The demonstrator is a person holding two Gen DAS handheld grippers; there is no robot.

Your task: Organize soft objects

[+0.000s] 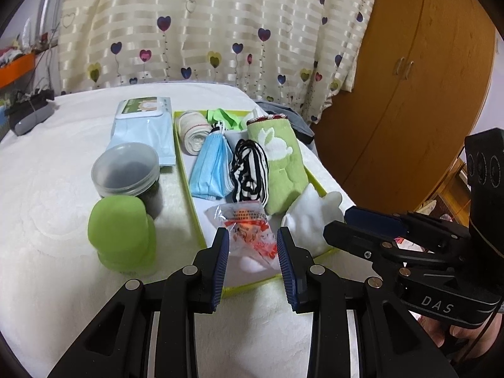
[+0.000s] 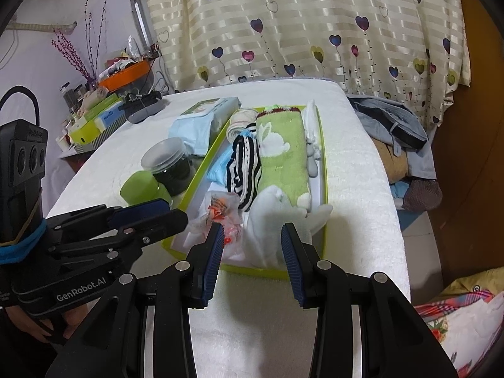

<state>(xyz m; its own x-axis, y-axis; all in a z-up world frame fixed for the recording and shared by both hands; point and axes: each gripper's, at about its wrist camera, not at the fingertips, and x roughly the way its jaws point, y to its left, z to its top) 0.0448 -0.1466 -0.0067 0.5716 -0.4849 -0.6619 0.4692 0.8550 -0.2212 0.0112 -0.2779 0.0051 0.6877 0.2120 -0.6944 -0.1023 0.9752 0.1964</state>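
A yellow-green rimmed tray (image 1: 186,170) on the white bed holds soft items. There is a green rabbit towel (image 1: 280,163), a black-and-white striped cloth (image 1: 249,170), blue face masks (image 1: 211,170) and a rolled cream cloth (image 1: 192,132). A crinkly red-printed plastic bag (image 1: 252,233) and a white soft item (image 1: 315,217) lie at the near end. My left gripper (image 1: 253,242) hovers over the tray's near edge, open, the bag lying just beyond its pads. My right gripper (image 2: 252,236) is open, framing the white soft item (image 2: 271,217) without touching it.
Left of the tray stand a green soft cylinder (image 1: 121,230), a clear jar with dark contents (image 1: 129,170) and a pale blue packet (image 1: 145,132). A pile of clothes (image 2: 393,132) lies off the bed's right side. A wooden wardrobe (image 1: 409,94) stands beyond.
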